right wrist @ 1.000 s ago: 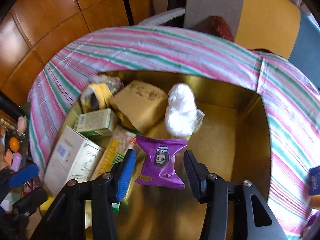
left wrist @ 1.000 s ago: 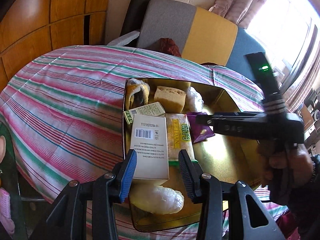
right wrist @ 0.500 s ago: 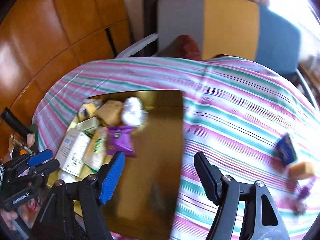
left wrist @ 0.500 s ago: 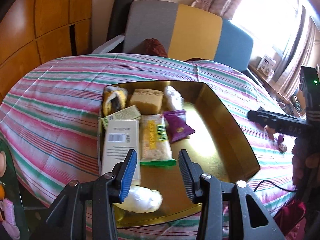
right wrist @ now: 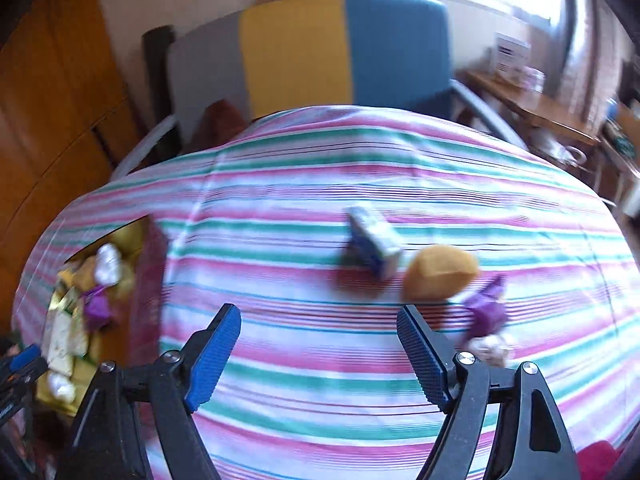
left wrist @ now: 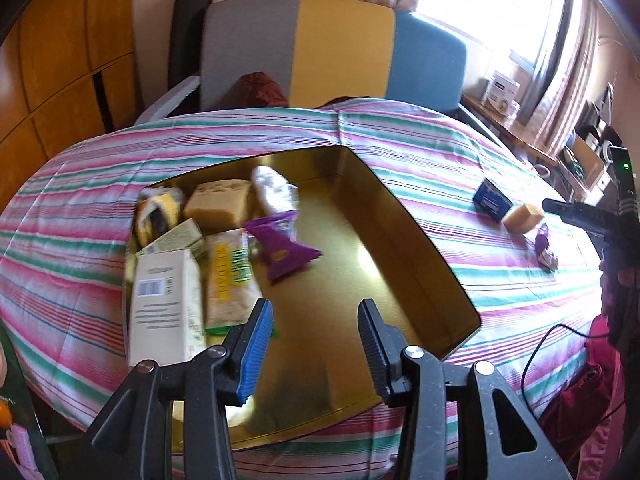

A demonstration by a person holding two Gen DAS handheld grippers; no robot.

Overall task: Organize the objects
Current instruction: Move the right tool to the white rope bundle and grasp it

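A gold tin tray (left wrist: 420, 248) on the striped tablecloth holds a white box (left wrist: 164, 300), a yellow snack bar, a purple packet (left wrist: 280, 246), a tan cake block (left wrist: 218, 202) and a white wrapped bundle. My left gripper (left wrist: 312, 344) hovers over the tray's near part, open, nothing between its fingers. My right gripper (right wrist: 320, 356) is over bare cloth, its jaws opening and empty. Just beyond it lie a blue box (right wrist: 372, 246), a tan bun (right wrist: 438, 274) and a small purple packet (right wrist: 486, 308). In the left wrist view the same blue box (left wrist: 491, 200) and bun (left wrist: 522, 216) lie right of the tray.
A chair (left wrist: 332, 48) with grey, yellow and blue panels stands behind the table. Wooden cabinets (left wrist: 60, 52) line the left wall. A side table with boxes (left wrist: 502, 90) sits by the window at right. A black cable (left wrist: 548, 344) hangs over the table's right edge.
My right gripper let the purple packet drop into the tray, opened wider and swung right over the cloth towards the loose items. My left gripper drew back and shifted right over the tray.
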